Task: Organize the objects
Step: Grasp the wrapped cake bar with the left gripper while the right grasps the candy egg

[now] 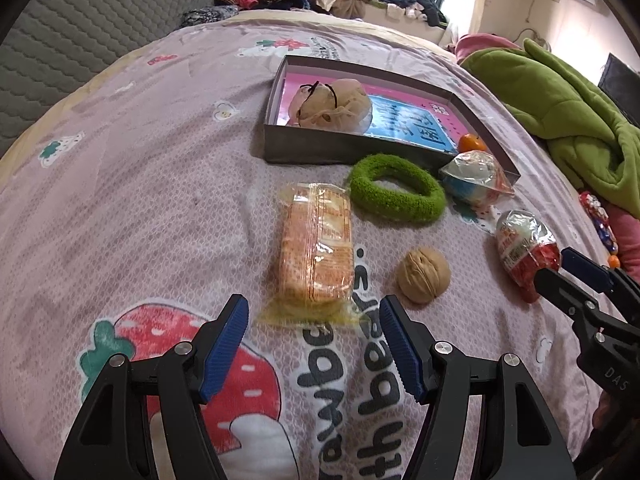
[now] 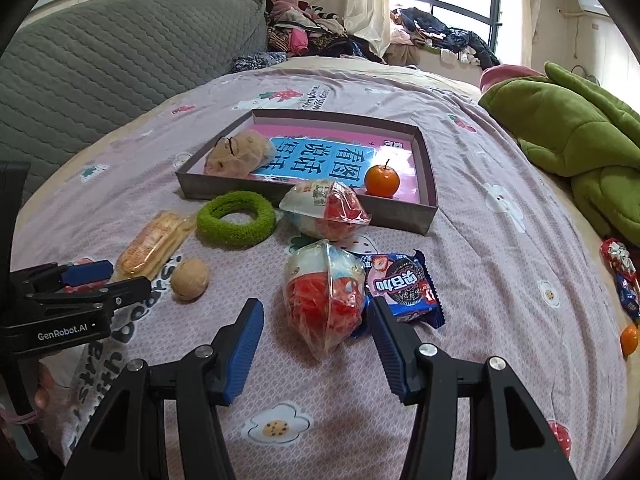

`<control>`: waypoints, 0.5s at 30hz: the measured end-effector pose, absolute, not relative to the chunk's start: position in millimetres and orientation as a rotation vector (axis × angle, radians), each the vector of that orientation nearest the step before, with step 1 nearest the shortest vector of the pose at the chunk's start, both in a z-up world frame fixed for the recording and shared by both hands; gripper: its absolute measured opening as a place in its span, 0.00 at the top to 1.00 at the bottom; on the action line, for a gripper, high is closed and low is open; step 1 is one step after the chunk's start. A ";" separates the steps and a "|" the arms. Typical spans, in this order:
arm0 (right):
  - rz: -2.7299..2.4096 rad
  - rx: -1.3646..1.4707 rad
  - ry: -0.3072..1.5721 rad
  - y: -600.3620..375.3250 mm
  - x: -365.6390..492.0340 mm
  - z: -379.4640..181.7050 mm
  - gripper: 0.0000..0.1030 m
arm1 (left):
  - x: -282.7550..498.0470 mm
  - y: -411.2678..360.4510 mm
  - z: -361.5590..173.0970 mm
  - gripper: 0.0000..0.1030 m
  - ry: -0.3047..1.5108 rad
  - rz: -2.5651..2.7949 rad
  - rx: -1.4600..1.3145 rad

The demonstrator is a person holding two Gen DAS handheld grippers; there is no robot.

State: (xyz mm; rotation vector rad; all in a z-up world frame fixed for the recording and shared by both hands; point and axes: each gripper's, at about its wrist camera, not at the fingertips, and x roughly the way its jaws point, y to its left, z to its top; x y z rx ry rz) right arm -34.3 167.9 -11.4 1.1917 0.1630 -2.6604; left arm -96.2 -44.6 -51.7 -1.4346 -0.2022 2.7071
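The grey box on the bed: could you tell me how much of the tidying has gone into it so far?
Done: the grey box holds a book, a netted bundle and a tangerine.

In hand: nothing. The left gripper is open before the cracker packet; the right gripper is open around a wrapped egg toy.

Left: the green ring, walnut, cookie pack and second egg toy.
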 end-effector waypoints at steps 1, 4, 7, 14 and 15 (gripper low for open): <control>-2.661 1.197 0.166 167.4 -35.6 -13.0 0.47 | -97.5 -44.9 -52.6 0.32 -0.206 2.706 -1.437; -2.660 1.208 0.175 166.1 -39.4 -16.4 0.47 | -103.3 -45.6 -55.1 0.32 -0.211 2.707 -1.440; -2.664 1.211 0.184 165.1 -41.7 -18.8 0.47 | -108.2 -45.3 -56.7 0.32 -0.210 2.710 -1.440; -2.683 1.211 0.196 163.7 -48.3 -22.6 0.47 | -118.7 -43.6 -59.7 0.32 -0.216 2.708 -1.436; -2.685 1.210 0.195 164.1 -48.6 -22.9 0.47 | -120.9 -43.7 -59.9 0.32 -0.215 2.711 -1.434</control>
